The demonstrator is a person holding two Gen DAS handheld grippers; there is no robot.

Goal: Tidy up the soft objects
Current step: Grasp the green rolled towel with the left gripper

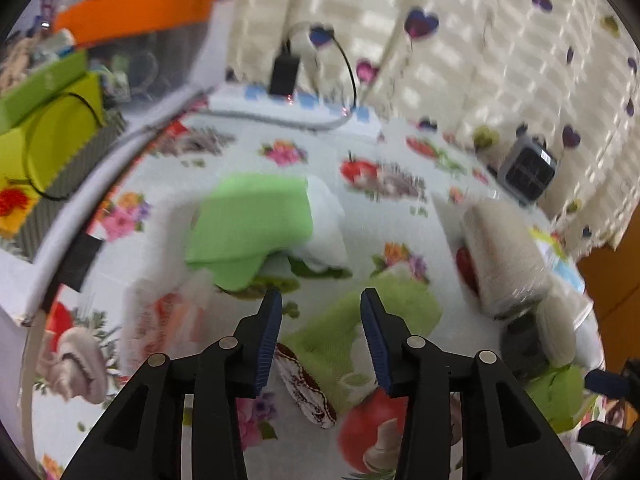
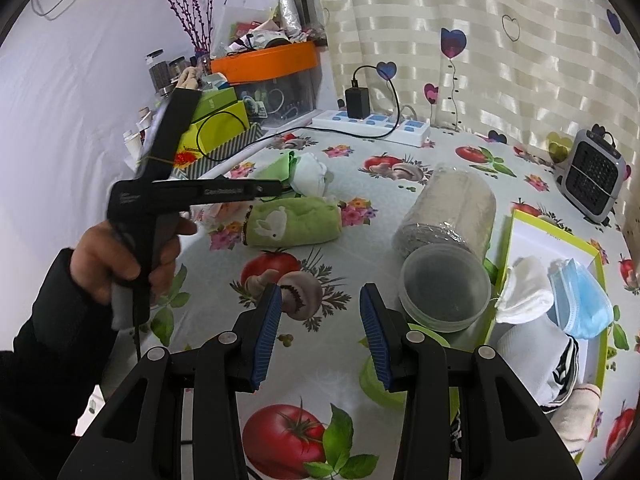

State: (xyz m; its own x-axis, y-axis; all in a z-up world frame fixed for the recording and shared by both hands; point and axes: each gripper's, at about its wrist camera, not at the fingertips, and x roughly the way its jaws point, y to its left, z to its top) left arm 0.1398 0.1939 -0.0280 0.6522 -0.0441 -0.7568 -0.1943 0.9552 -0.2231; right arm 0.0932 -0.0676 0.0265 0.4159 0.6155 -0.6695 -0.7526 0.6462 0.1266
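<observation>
A rolled green towel (image 2: 294, 220) lies on the patterned tablecloth; in the left wrist view (image 1: 352, 328) it lies just under and ahead of my open, empty left gripper (image 1: 320, 312). Behind it lies a green cloth (image 1: 252, 220) (image 2: 280, 166) beside a white cloth (image 1: 326, 220) (image 2: 310, 174). My right gripper (image 2: 320, 304) is open and empty over the table. A green-rimmed tray (image 2: 508, 248) at the right holds a white cloth (image 2: 524, 288), a blue face mask (image 2: 580, 300) and socks (image 2: 560, 368).
A wrapped jar (image 2: 448, 208) lies on its side beside the tray, with a plastic lid (image 2: 444, 288) in front. A power strip (image 2: 372, 122) with charger, stacked boxes (image 2: 218, 128) and an orange-lidded container (image 2: 266, 64) stand at the back. A small heater (image 2: 594, 176) stands back right.
</observation>
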